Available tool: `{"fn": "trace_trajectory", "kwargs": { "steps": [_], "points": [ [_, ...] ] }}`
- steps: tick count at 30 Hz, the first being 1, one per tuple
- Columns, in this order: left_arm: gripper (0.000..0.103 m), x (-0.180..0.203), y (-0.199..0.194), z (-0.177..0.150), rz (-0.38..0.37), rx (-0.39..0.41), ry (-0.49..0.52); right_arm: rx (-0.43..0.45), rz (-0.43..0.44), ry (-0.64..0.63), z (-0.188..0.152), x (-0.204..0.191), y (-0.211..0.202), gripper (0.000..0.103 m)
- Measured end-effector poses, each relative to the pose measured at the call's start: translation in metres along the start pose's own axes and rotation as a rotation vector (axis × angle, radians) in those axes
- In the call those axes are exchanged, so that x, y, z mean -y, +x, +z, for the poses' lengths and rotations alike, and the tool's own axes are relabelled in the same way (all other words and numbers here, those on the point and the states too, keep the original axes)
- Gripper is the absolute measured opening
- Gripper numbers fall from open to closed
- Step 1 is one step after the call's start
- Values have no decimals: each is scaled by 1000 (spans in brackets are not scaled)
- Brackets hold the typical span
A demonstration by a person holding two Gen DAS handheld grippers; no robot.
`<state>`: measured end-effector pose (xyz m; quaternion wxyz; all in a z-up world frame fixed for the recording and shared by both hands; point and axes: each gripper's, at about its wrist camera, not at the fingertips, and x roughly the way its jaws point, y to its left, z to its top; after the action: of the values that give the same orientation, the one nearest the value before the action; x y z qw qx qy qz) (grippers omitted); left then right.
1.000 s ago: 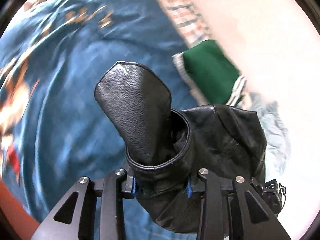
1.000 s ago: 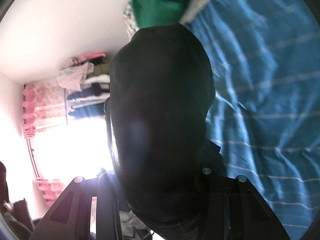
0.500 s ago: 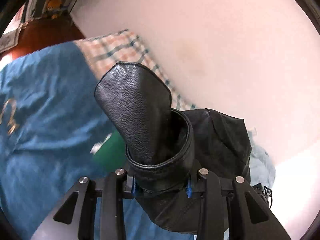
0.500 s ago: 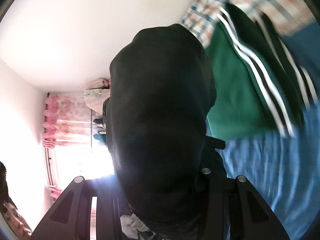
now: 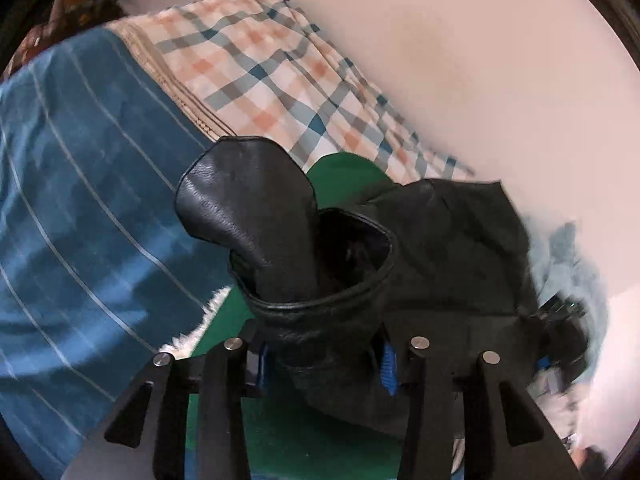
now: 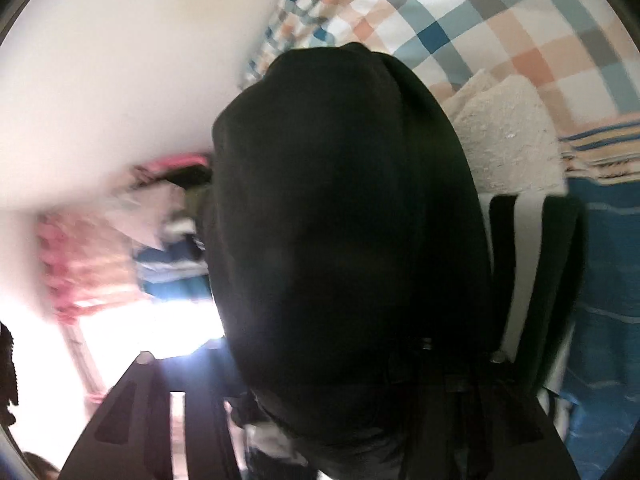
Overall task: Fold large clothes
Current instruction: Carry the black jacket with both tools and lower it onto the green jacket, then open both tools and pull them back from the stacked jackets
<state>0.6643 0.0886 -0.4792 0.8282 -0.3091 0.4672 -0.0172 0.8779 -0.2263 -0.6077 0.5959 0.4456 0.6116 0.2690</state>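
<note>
Left wrist view: black leather jacket [image 5: 420, 248] bunched between both opening claws, left claw [image 5: 320, 360] and right claw [image 6: 320, 420], over the green garment [image 5: 344, 168] on the bed [image 5: 80, 200] (blurry); released now, it'll likely slump unfolded.

Right jaws behind black jacket [image 6: 340, 240]

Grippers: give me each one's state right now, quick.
Left gripper: black leather jacket between its jaws, which are opening.
Right gripper: jaws opening, the jacket between them; contact cannot be told.
</note>
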Motion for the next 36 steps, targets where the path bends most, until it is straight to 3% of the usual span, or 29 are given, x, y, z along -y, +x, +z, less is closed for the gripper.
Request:
{"fn": "trace_trajectory", "kwargs": {
  "steps": [2, 4, 5, 6, 9, 12, 15, 20, 30, 36],
  "points": [
    [43, 13, -4, -1, 65, -14, 65, 35, -160, -82, -10, -27, -1, 69],
    [58, 21, -4, 1, 159, -10, 139, 116, -388, -185, -29, -58, -1, 85],
    [87, 27, -8, 0, 212, -2, 177, 163, -494, -219, -39, -71, -1, 89],
    [101, 36, -13, -2, 267, 7, 227, 209, -599, -254, -51, -83, 1, 91],
    [101, 46, -21, -6, 363, 34, 324, 337, -887, -312, -94, -115, 9, 94],
    [101, 64, -44, -17, 430, 47, 396, 405, -1056, -314, -140, -130, 20, 95],
    [101, 80, -73, -29, 481, 53, 464, 429, -1113, -296, -203, -129, 2, 96],
    [102, 104, -138, -49, 486, 64, 545, 498, -1153, -253, -291, -153, -33, 96],
    [102, 157, -317, -105, 400, 128, 597, 674, -1128, -300, -481, -279, -135, 96],
    [102, 175, -405, -138, 360, 175, 612, 765, -1120, -344, -596, -340, -186, 96]
  ]
}}
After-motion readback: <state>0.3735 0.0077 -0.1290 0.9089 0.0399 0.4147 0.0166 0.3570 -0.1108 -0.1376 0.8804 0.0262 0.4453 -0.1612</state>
